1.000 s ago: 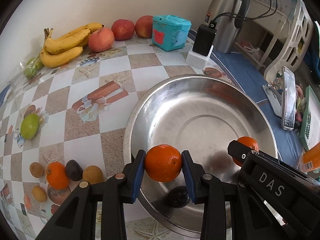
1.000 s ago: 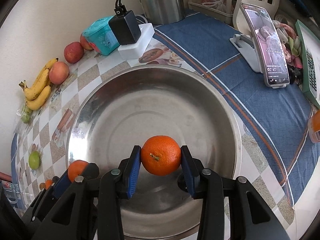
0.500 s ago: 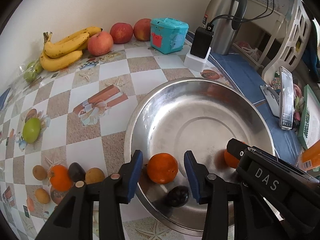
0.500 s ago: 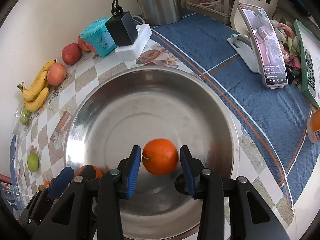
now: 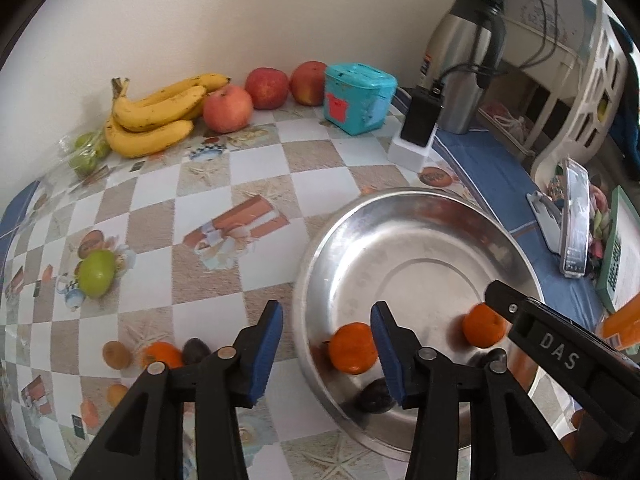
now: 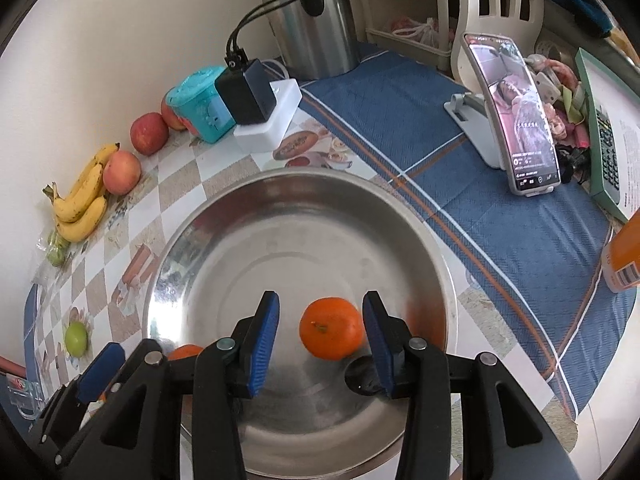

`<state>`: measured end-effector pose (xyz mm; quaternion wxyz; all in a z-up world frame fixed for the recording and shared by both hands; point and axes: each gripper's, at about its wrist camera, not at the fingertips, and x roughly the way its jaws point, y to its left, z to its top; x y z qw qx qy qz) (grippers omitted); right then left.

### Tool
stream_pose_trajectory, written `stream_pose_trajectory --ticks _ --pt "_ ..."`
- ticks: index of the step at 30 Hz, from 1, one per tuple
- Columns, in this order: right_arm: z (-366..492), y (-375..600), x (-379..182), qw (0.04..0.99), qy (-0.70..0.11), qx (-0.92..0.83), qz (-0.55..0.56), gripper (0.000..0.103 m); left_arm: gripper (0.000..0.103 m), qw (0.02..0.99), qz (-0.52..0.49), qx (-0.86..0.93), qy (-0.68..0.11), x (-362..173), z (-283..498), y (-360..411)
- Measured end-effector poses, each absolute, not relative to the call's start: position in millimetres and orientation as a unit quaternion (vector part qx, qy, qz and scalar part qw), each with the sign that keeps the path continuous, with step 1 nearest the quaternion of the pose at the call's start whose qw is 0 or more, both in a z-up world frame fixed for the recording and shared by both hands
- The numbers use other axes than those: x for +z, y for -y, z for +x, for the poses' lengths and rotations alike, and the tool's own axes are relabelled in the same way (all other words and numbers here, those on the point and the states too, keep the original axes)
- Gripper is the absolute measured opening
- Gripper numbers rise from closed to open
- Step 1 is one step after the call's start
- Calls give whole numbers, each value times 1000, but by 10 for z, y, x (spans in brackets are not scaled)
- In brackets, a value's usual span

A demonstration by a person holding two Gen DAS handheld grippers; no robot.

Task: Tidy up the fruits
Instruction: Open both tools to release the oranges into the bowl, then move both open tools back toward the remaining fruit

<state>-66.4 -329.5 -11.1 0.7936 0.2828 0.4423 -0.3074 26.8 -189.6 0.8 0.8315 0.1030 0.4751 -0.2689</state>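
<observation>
Now loose between wide-open right gripper (image 6: 320,340) fingers, in shiny steel bowl (image 6: 400,208): round orange tangerine (image 6: 331,334), light, rollable, best pinched across middle.

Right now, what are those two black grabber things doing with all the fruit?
A person is sorting fruit into the metal bowl with a gripper in each hand. Both the left gripper and the right gripper are open and hold nothing. Two oranges sit loose in the bowl with a dark fruit. Bananas, apples and a green fruit are on the table, not yet moved.
</observation>
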Motion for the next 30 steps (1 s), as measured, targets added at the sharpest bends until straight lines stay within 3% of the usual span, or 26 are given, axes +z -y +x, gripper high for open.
stream_pose_trajectory --ticks 30 --pt "-372 2663 -16 828 -476 -221 197 44 57 825 -13 -99 -556 65 807 629"
